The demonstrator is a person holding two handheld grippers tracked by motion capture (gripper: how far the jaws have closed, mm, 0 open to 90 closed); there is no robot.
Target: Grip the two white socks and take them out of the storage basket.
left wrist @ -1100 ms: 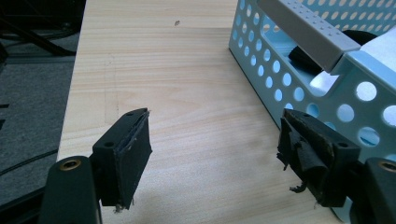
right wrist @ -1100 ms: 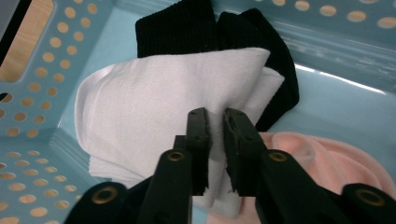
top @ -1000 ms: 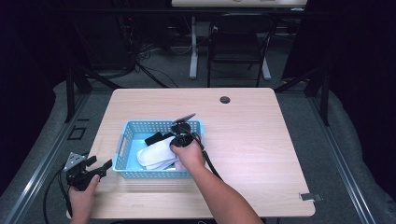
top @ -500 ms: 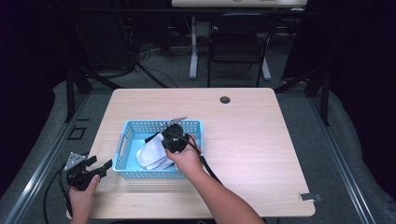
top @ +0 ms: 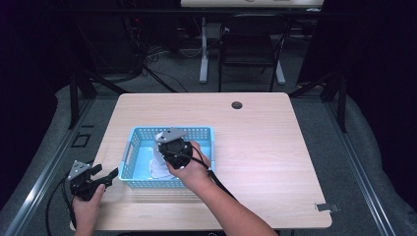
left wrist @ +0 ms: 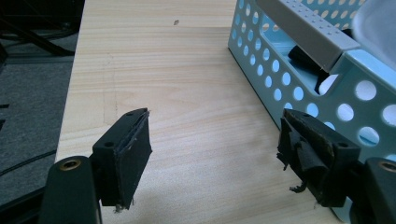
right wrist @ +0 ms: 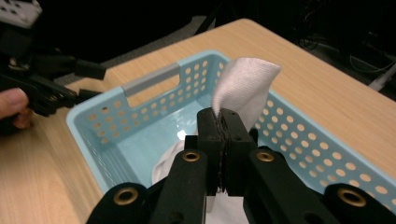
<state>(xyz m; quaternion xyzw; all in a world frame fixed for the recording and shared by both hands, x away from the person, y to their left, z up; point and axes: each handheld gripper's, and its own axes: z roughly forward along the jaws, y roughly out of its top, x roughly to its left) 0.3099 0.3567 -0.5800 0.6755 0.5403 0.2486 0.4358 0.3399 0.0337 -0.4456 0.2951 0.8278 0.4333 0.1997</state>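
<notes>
1. A pale wooden desk (top: 255, 147) carries a light blue perforated basket (top: 142, 136) on its left half, well back from the near edge
2. The right gripper (right wrist: 222, 122) sits over the basket with its jaws pressed together, pinching a white cloth (right wrist: 245, 84); a fold of the cloth rises above the jaw tips and curls over
3. In the high view the right gripper (top: 173, 146) is held by the person's right hand (top: 193, 169) above the middle of the basket, and the white cloth (top: 160, 169) hangs from it down to the basket floor
4. More of the cloth lies bunched on the basket floor just below the jaws in the right gripper view
5. The left gripper (left wrist: 212, 154) has its jaws spread wide with only bare desk between them; its right jaw is just beside the basket's outer wall (left wrist: 355, 93), though whether they touch cannot be told
6. From above, the left gripper (top: 93, 179) rests near the desk's near-left corner in the left hand (top: 87, 209), pointing toward the basket's left end
7. A grey handle bar (right wrist: 150, 79) spans the basket's end wall nearest the left gripper
8. A small dark round grommet (top: 237, 104) sits in the desk near its far edge, well apart from the basket
</notes>
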